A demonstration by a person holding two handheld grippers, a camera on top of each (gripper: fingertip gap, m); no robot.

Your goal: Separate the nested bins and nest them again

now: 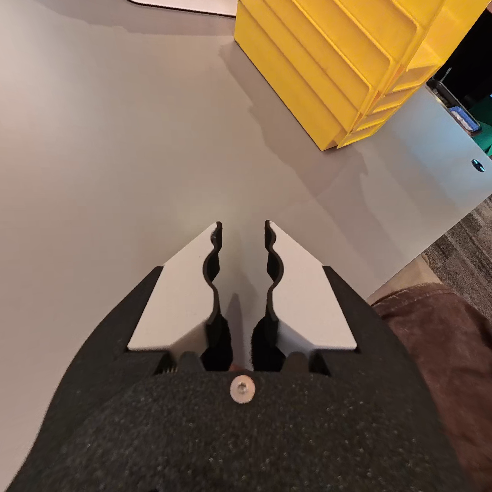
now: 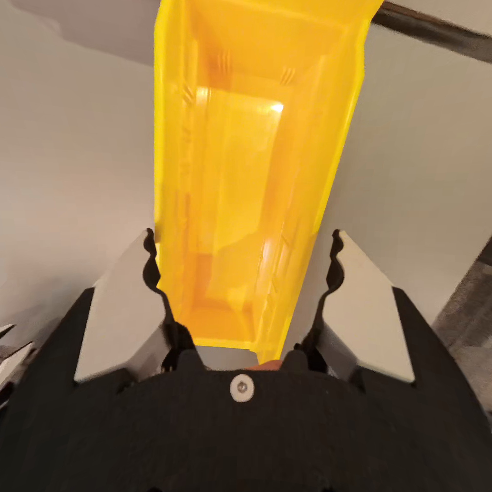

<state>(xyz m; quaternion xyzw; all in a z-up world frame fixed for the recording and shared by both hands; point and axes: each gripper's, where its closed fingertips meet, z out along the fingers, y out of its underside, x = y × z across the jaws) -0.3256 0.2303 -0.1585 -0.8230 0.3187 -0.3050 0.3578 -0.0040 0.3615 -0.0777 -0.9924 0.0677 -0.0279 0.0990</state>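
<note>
A stack of nested yellow bins [image 1: 332,66] stands on the white table [image 1: 106,133] at the upper right of the left wrist view, several stepped rims showing on its side. My left gripper [image 1: 242,223] hangs over bare table, well short of the stack, its jaws a little apart and empty. In the right wrist view I look down into the open yellow bin [image 2: 239,159]. My right gripper [image 2: 242,231] is wide open around the bin's near end. Its left finger [image 2: 125,292] is at the bin's left wall; its right finger [image 2: 359,292] is apart from the bin.
The table's edge runs down the right side, with grey carpet [image 1: 466,253] below. A brown cloth-covered shape [image 1: 439,346] lies close by the left gripper. A dark flat device [image 1: 463,117] and a small hole [image 1: 478,165] are near the table's far right corner.
</note>
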